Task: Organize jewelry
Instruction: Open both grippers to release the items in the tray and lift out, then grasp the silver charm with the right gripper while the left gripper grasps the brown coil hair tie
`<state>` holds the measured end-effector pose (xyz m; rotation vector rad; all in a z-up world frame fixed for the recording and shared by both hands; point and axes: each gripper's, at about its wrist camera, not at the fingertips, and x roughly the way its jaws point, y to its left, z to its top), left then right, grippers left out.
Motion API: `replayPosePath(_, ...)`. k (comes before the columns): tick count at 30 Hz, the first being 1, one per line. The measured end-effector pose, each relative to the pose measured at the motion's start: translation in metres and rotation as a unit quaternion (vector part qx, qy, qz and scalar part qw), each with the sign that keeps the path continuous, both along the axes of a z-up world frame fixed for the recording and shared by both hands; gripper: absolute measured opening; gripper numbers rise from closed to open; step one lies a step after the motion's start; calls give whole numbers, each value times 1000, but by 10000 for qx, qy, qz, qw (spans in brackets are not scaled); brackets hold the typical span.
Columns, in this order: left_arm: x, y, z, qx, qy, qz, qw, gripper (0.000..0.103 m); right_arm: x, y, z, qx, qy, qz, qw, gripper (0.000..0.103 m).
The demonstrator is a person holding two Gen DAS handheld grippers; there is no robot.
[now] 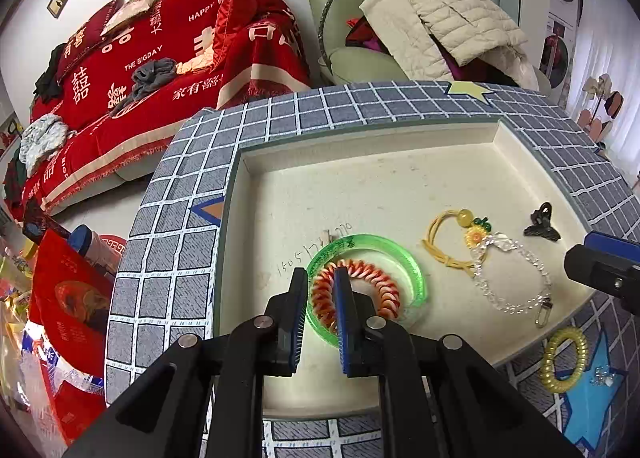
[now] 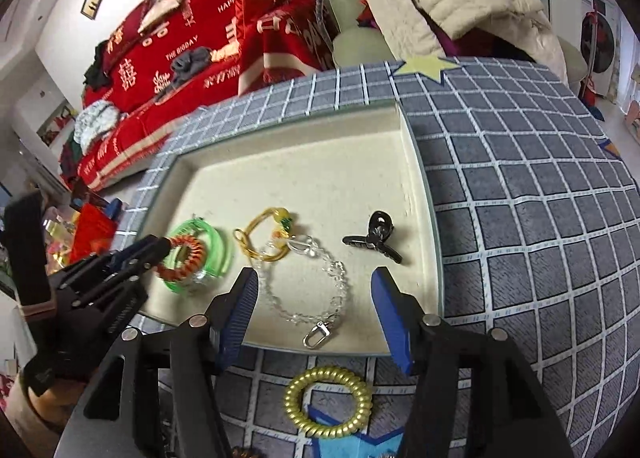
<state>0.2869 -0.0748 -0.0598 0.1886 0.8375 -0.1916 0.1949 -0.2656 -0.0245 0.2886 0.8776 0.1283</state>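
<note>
Jewelry sorting: I am pinching the red-orange spiral hair tie (image 1: 356, 290) in my left hand-held gripper (image 1: 321, 290); my right hand-held gripper (image 2: 314, 290), gaping wide, is hovering nearest the gold coil tie (image 2: 328, 402).

We see a bright, evenly daylit room in both fisheye views. Straight lines bow strongly toward dark, vignetted corners. The black hair claw (image 2: 374, 238) casts a soft, short shadow on the cream tray (image 2: 332, 161). The right wrist view's left edge looks slightly blurred.
</note>
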Motion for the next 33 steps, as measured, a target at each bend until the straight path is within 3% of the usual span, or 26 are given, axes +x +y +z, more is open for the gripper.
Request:
replayPosePath(10, -8, 0, 9, -118, -109, -14, 9999, 34, -25, 3, 14, 58, -165, 1, 9998, 64)
replayPosePath(11, -9, 1, 11, -148, -121, 10, 9998, 55, -26, 2, 14, 65, -173, -5, 9998, 64)
replayPosePath(12, -11, 3, 14, -199, -166, 66, 9996, 93, -29, 1, 15, 77, -187, -20, 9998, 64)
replayPosePath(13, -14, 4, 17, -238, -248, 124, 9993, 103, -31, -1, 16, 87, -200, -40, 9998, 64)
replayPosePath(15, -24, 9, 30, -375, -559, 182, 9976, 103, -36, -3, 19, 108, -235, -74, 9996, 64)
replayPosePath(21, -40, 15, 46, -513, -688, 161, 9962, 103, -53, -12, 25, 138, -317, -177, 9992, 73)
replayPosePath(24, -46, 19, 45, -596, -529, 133, 9967, 103, -61, -15, 24, 161, -302, -209, 9992, 80)
replayPosePath(29, -60, 17, 35, -650, -213, -119, 9976, 103, -75, -19, 15, 173, -189, -219, 9994, 80)
replayPosePath(33, -80, 7, 25, -579, -207, -305, 9976, 103, -88, -24, 4, 149, -41, -263, 9995, 80)
